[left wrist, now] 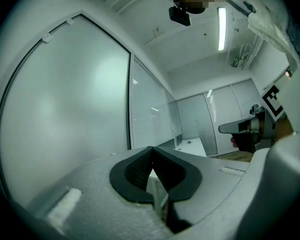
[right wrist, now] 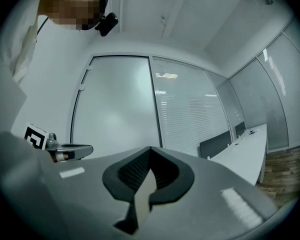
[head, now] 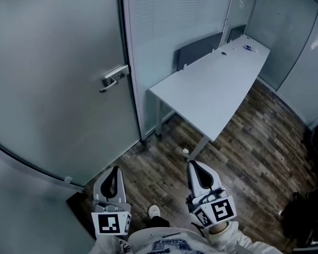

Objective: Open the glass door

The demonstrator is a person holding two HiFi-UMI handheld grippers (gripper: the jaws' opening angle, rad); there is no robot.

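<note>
While the glass door (head: 53, 78) looks shut against its frame, filling the left of the head view, nothing touches it. It's frosted, so no view through it.

- Slatted partition panel (head: 169, 25) right of the door frame, fixed wall by the look of it.
- White desk (head: 217, 83) runs diagonally off that partition, with a dark divider screen (head: 199, 50) along its far edge. It stands right of the door, so I'd judge the walk-up to the handle is unobstructed.
- Wood-plank floor (head: 254, 142) between me and the door, nothing on the path except my own shoe (head: 155, 211).
- Left gripper (head: 115, 169): jaws closed tip to tip, nothing between them. Held low, level, pointing forward.
- Right gripper (head: 193, 164): same, tips meeting, empty. Low and level beside the left one.
- Both are well apart from the door. My read is that this is carry posture on approach, not a reach.
- Lever handle (head: 114, 78): sits at the door's right edge just beside the frame, with the lever pointing left across the glass. That puts the hinges on the far left, probably.

Next step as I judge it: bring one gripper up to the lever. The left is nearer. Either open the jaws to clamp it or press down with the closed tips. Risk: closed tips could slip off the smooth metal lever.
</note>
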